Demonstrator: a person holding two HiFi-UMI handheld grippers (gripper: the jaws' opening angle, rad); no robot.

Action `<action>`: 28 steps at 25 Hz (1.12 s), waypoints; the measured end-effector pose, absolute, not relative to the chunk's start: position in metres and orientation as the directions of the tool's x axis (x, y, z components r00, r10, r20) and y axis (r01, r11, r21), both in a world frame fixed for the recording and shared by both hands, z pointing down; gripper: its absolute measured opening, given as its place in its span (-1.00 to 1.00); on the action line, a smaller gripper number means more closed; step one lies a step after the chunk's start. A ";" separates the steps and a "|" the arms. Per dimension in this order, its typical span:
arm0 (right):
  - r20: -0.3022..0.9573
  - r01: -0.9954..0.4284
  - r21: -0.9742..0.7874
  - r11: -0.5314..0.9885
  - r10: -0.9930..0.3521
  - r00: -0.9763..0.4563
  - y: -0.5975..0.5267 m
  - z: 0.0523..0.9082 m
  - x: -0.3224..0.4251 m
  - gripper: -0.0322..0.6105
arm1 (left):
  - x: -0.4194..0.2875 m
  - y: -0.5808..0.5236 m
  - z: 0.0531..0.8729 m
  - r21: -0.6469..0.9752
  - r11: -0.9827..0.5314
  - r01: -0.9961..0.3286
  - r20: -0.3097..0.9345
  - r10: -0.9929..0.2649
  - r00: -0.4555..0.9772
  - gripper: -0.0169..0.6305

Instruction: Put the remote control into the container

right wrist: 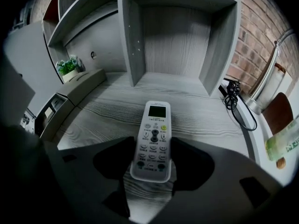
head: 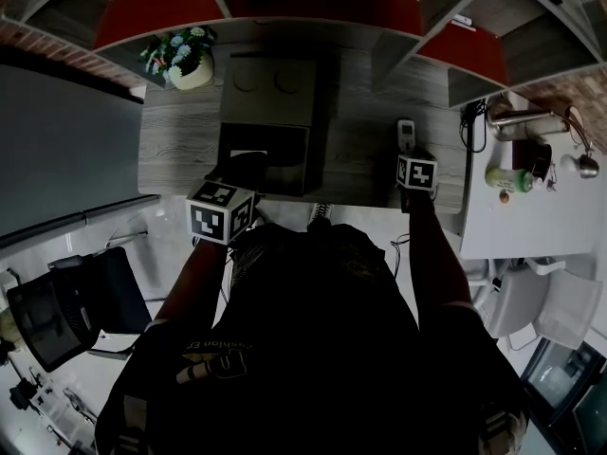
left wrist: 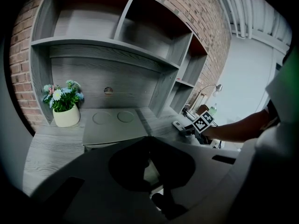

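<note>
A white remote control (right wrist: 153, 141) with a small screen and several buttons lies flat on the grey wooden desk (right wrist: 196, 111). Its near end sits between the jaws of my right gripper (right wrist: 150, 166), which stand wide open, one dark pad on each side of it. In the head view the remote (head: 406, 135) lies just beyond that gripper (head: 411, 156). The grey container (head: 268, 121) stands at the middle of the desk, a lid with two round dents on its far half. My left gripper (head: 243, 169) hovers at its near edge, pads together (left wrist: 149, 164), holding nothing.
A potted flower (head: 187, 60) stands left of the container against the shelving (head: 285, 8). A black cable (right wrist: 234, 101) lies right of the remote by the shelf wall. A white side table (head: 531, 216) with a green bottle and a lamp is at the right.
</note>
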State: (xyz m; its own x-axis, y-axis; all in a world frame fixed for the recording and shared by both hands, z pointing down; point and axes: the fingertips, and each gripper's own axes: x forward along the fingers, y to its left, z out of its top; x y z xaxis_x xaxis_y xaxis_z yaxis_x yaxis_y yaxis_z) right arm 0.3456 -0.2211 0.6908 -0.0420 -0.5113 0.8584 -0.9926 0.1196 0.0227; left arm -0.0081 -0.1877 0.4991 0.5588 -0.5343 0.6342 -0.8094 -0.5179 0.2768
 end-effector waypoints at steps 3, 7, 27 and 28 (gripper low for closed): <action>0.866 -0.994 -0.010 0.109 -0.496 -0.063 -0.222 0.693 0.346 -0.14 | -0.014 -0.185 0.503 0.279 -0.509 -0.814 0.635 -0.538 0.554 -0.93; 0.877 -0.995 -0.055 0.087 -0.472 -0.090 -0.222 0.695 0.348 -0.15 | -0.016 -0.186 0.497 0.282 -0.506 -0.815 0.625 -0.548 0.557 -0.93; 0.739 -0.834 -0.165 0.526 -0.494 -0.458 -0.201 0.604 0.149 -0.15 | -0.099 -0.167 0.499 0.303 -0.455 -0.837 0.616 -0.577 0.537 -0.93; 0.742 -0.794 -0.135 0.593 -0.470 -0.477 -0.199 0.602 0.129 -0.15 | -0.105 -0.166 0.499 0.306 -0.450 -0.839 0.614 -0.580 0.535 -0.93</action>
